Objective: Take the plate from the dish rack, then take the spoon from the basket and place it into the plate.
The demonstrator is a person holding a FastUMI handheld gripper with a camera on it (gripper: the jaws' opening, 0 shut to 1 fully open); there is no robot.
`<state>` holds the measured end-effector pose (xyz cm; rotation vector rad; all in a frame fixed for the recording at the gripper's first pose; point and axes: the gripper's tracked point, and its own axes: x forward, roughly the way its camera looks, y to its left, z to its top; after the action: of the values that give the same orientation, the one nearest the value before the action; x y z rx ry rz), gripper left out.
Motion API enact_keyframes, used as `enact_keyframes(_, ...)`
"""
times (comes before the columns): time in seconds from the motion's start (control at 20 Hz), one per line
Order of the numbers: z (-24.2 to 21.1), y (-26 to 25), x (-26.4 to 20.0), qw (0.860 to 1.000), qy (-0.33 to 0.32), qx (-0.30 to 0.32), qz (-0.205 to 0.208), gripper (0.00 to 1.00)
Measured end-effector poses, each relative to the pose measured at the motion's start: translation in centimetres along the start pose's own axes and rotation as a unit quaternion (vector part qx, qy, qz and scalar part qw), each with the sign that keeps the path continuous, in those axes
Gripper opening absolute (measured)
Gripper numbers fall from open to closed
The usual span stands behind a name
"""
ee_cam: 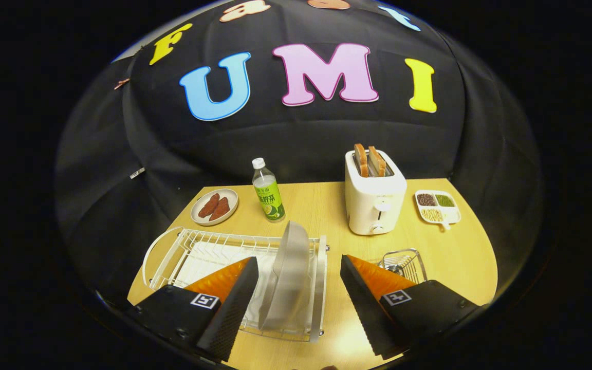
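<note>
Your gripper stands wide open and holds nothing, one finger over the dish rack, the other over the table near the wire basket. To take the plate well, I would centre its upright rim between the fingers, close squarely, then lift straight up out of the slots. The plate stands on edge in the rack, between your fingers, nearer the left one.

Your claw ends in two wedge-shaped fingers, each with a finely ribbed, sawtooth inner face. Each finger is carried by a boxy dark block with small screws at the corners and a square white-and-black marker tag on top.
</note>
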<state>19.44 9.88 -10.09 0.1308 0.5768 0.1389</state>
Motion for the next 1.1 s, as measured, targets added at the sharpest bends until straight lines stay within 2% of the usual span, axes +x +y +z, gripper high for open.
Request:
enact_keyframes(0.2,-2.3,-0.4,2.5,0.997,0.071,0.028,-0.014,0.97)
enact_keyframes(0.3,-2.7,0.1,3.2,0.996,0.082,0.03,-0.01,0.88)
enact_keyframes(0.35,-2.8,0.3,3.3,0.996,0.087,0.028,-0.008,0.74)
enact_keyframes(0.4,-3.1,0.5,3.4,0.995,0.092,0.027,-0.008,0.72)
enact_keyframes(0.5,-3.0,0.4,3.0,0.994,0.1,0.029,-0.021,0.45)
enact_keyframes(0.55,-3.6,0.3,3.9,0.994,0.104,0.029,-0.025,0.4)
enact_keyframes(0.7,-2.5,-0.3,3.0,0.994,0.09,0.034,-0.06,0.34)
enact_keyframes(0.8,-2.8,0.1,2.9,0.994,0.087,0.011,-0.064,0.28)
enact_keyframes(1.1,-0.7,0.7,2.3,0.992,0.068,-0.051,-0.097,0.28)
